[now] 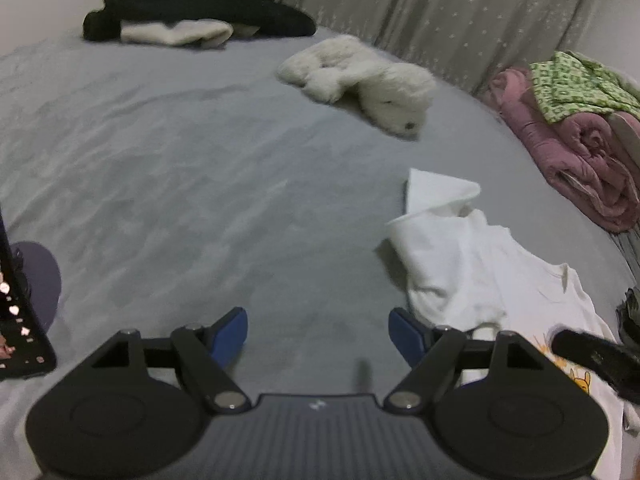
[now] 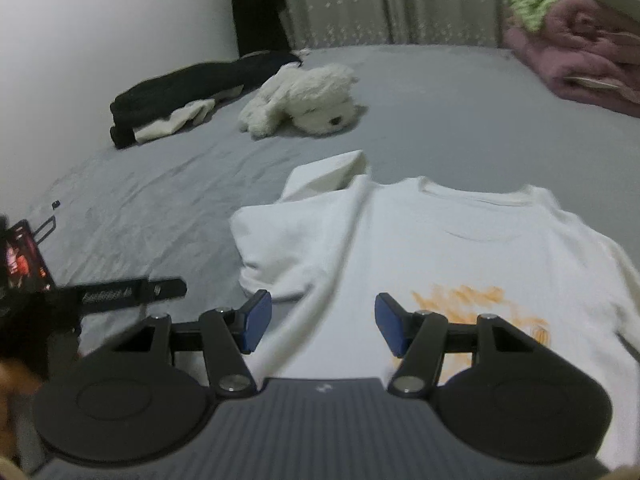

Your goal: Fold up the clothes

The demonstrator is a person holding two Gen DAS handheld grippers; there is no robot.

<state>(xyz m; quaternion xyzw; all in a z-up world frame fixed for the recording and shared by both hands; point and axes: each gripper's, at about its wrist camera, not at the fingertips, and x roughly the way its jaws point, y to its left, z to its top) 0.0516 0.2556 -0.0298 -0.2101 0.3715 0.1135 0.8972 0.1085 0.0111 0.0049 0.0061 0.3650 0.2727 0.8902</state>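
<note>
2 tongs, left tongs (image 1: 318,334) and right tongs (image 2: 323,323), are spread, pinching nothing. Right tongs hover over the white T-shirt (image 2: 460,248) on the bed (image 2: 440,120).

Both grippers hover with jaws spread wide and nothing between them: the left gripper (image 1: 318,330) held low and level, the right gripper (image 2: 323,322) alongside it, equally empty.

White plush dog (image 2: 304,100), pink quilt (image 1: 576,152), phone (image 2: 24,256).
</note>
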